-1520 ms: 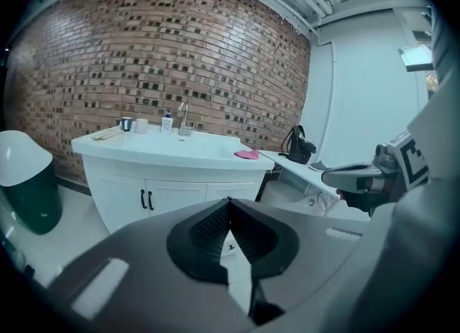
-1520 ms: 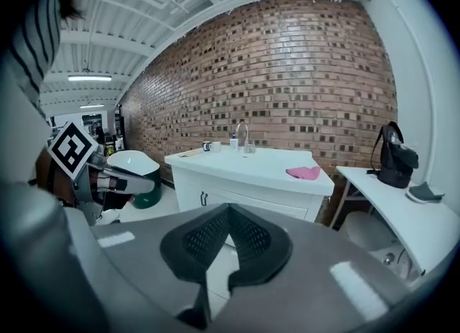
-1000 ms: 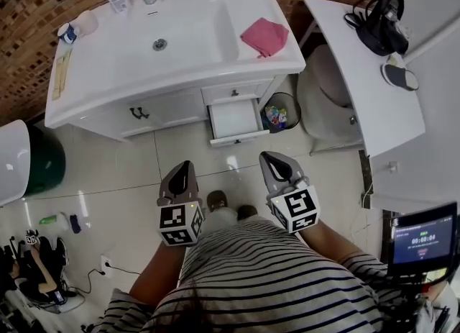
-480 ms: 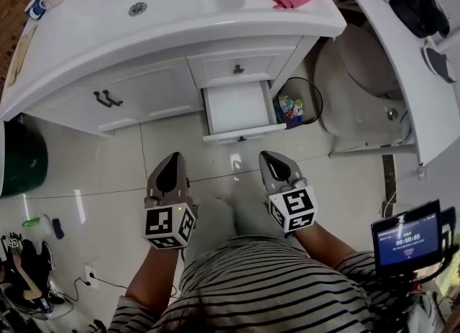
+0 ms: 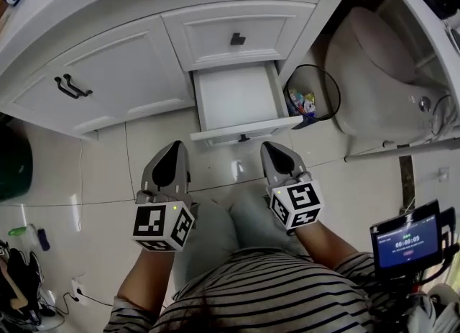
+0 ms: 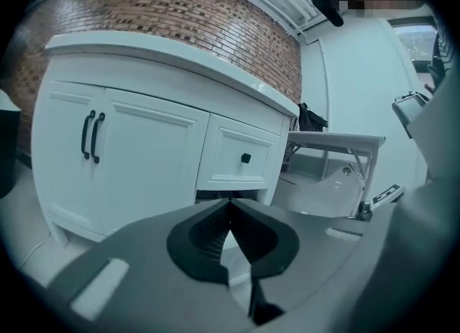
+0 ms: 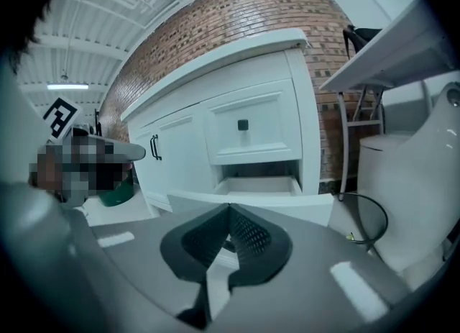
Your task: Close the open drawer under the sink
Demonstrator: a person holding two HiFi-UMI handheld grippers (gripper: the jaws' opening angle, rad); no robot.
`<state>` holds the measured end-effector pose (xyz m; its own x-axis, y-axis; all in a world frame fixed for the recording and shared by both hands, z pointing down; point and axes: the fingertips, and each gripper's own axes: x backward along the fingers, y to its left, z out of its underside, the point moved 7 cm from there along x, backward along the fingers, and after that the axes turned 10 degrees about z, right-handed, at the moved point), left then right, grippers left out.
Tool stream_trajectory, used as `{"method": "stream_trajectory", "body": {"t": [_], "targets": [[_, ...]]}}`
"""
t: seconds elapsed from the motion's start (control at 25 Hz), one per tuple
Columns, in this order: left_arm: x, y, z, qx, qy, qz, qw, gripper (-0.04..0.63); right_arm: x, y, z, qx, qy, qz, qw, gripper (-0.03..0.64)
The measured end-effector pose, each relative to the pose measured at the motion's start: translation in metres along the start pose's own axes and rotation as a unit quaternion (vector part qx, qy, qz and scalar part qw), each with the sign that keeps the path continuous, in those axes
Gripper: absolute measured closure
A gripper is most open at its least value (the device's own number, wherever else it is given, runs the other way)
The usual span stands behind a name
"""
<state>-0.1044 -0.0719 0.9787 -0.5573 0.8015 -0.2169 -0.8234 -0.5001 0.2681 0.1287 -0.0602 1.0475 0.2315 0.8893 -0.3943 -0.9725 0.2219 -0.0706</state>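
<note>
The lower drawer point(image 5: 236, 101) of the white sink cabinet point(image 5: 122, 73) stands pulled out and empty, its front panel point(image 5: 248, 130) facing me. In the right gripper view the open drawer point(image 7: 259, 185) lies straight ahead, just past the jaw tips. My left gripper point(image 5: 175, 147) hovers over the floor tiles, a little left of the drawer front, shut and empty. My right gripper point(image 5: 271, 147) sits just in front of the panel's right part, also shut with nothing in it. The left gripper point(image 6: 230, 203) faces the closed upper drawer's knob point(image 6: 246, 157). The right gripper point(image 7: 228, 209) shows closed jaws.
A closed upper drawer with a black knob point(image 5: 237, 39) sits above the open one. Cabinet doors with black handles point(image 5: 72, 87) are to the left. A wire trash bin point(image 5: 313, 96) and a toilet point(image 5: 374, 65) stand right of the drawer. A green bin point(image 5: 13, 162) sits far left.
The cabinet has come much nearer in the head view as I moved in and lower. Both grippers now sit close to the open drawer's front, still shut.
</note>
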Motion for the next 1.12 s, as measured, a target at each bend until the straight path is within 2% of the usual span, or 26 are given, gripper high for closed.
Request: {"method": "stream_trajectory", "body": {"t": [0.44,0.56,0.64,1.12], "targets": [[0.002,-0.003,0.008,-0.032,-0.005,0.007,0.9995,0.58,-0.039,-0.007,0.038,0.04,0.02,0.024,0.999,0.617],[0.007,-0.002,0.009,-0.028,-0.007,0.004,0.9996,0.58,-0.045,-0.002,0.041,0.051,0.019,0.021,0.998,0.617],[0.009,0.0,0.011,-0.029,-0.005,0.0,0.9996,0.58,-0.049,0.002,0.042,0.057,0.02,0.017,0.998,0.563],[0.011,-0.001,0.02,-0.029,-0.003,-0.007,0.9995,0.58,-0.067,0.005,0.042,0.078,0.017,0.025,0.996,0.563]]}}
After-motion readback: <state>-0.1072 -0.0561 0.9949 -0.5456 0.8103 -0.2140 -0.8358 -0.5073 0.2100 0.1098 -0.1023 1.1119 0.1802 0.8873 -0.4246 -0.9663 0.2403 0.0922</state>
